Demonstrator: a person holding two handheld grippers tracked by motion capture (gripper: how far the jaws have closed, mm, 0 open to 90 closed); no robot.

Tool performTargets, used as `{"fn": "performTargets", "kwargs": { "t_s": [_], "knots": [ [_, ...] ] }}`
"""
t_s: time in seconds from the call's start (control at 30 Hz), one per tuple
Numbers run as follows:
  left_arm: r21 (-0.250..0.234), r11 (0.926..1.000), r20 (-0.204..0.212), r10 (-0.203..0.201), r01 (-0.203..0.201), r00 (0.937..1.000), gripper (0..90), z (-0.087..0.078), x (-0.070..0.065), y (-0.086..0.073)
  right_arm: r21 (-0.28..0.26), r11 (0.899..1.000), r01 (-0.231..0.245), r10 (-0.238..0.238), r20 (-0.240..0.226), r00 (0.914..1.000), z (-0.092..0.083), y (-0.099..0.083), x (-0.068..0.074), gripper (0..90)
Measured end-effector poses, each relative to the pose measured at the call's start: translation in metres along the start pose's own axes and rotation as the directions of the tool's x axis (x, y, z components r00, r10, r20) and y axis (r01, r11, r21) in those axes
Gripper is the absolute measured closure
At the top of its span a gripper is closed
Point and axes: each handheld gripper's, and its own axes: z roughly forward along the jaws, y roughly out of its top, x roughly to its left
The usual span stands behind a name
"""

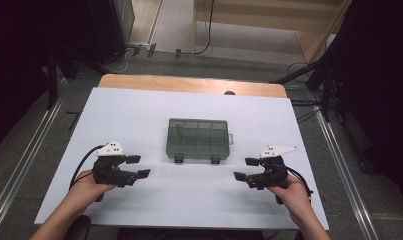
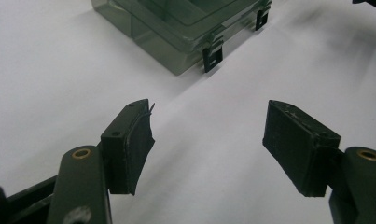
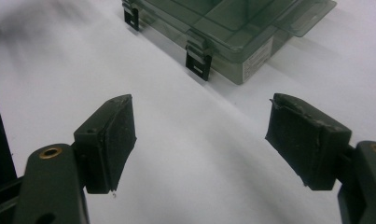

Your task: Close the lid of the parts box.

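**Both grippers wait in front of the closed box**

The box sits shut at the middle of the table, its two black latches facing me. I hold my left gripper near its front-left corner and my right gripper near its front-right; both jaws gape wide, holding nothing. Flanking the latches likely sets me up to undo them.

Box cut off by the top edge in both gripper views. Its contents are too dim to tell through the smoky lid. Forearms leave the high view's bottom edge.
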Motion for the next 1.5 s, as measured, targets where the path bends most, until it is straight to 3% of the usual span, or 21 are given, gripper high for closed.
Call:
{"fn": "performTargets", "kwargs": {
  "t_s": [0.53,0.63,1.5],
  "knots": [
    [-0.009,0.9995,-0.001,-0.031,0.031,0.9995,32.0,-0.001,0.008,-0.015,-0.013,1.000,-0.027,0.027,0.013,0.9995,-0.004,-0.011,-0.012,24.5],
    [-0.014,0.9987,0.018,-0.048,0.049,0.9987,32.0,0.000,0.011,-0.016,-0.003,1.000,-0.017,0.017,0.021,0.9996,-0.003,-0.012,-0.014,24.5],
    [0.014,0.9994,0.015,-0.031,0.031,0.9994,32.1,0.007,0.014,-0.017,0.019,1.000,-0.014,0.014,0.004,0.9999,0.003,-0.012,-0.014,24.5]
  ]
}}
